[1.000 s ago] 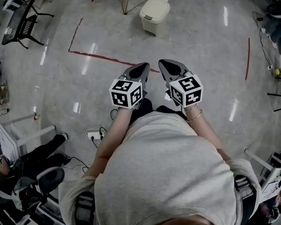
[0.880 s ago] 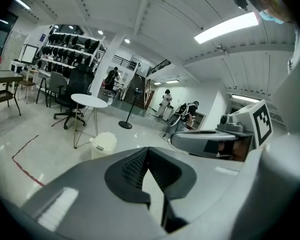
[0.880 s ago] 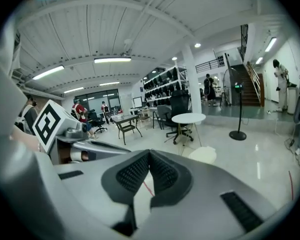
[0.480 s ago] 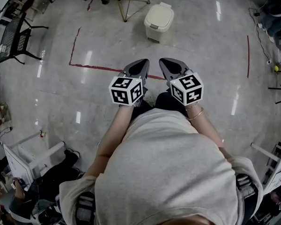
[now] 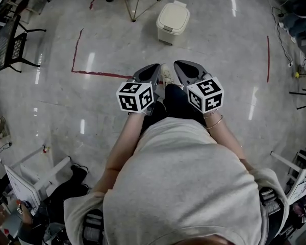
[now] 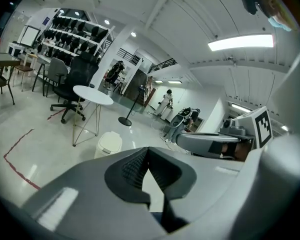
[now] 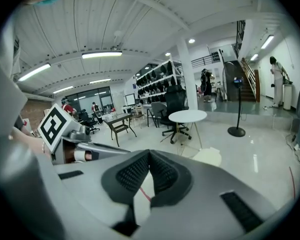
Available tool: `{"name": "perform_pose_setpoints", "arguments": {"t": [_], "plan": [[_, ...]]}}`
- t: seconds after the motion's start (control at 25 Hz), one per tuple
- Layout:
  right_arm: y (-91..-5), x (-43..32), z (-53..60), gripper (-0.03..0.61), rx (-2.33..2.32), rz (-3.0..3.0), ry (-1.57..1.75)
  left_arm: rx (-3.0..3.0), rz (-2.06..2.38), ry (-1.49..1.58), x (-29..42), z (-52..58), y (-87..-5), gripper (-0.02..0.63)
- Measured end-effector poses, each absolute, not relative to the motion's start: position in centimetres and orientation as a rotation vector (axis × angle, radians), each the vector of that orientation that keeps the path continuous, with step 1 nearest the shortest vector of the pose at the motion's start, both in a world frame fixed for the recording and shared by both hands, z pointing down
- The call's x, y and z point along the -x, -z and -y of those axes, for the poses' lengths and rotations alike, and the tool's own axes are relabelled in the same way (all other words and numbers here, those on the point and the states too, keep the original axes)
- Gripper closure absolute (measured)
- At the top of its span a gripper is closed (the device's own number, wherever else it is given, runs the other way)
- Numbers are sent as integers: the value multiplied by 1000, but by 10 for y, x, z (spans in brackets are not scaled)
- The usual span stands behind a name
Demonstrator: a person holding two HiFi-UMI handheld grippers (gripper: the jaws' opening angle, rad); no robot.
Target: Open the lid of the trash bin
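On the floor at 12 o'clock: the cream trash bin stood well apart from both grippers, its lid down flat.
Left gripper: held out at about 11 o'clock from the person's body; its own view showed the fingertips pressed together at the tip, nothing between them, and the bin low on the floor at about 10 o'clock of the jaws.
Right gripper: held at about 1 o'clock, just beside the left one; its fingertips met at the tip in the same way, with nothing gripped, and the bin peeped over the jaw at about 2 o'clock.
Marker cubes: one on the left tool, one on the right, level with each other.
Shoe: pale, on the floor between the two grippers.
Red tape: a line running off toward 9 o'clock.
Round table: white, behind the bin, with a black office chair beside it.
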State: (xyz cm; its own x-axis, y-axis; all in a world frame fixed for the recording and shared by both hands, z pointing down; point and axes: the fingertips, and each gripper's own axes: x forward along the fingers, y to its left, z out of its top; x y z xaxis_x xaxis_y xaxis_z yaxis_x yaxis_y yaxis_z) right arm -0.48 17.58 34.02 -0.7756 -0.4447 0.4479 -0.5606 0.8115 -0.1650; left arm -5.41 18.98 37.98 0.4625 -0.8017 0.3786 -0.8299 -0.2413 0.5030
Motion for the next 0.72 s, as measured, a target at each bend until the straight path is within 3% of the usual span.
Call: {"name": "perform_pose_setpoints", "arguments": {"t": [0.72], "plan": [[-329,34,34,571,-870,2680,-420,-2095,1374,-160,89,-7,-382,604]]}}
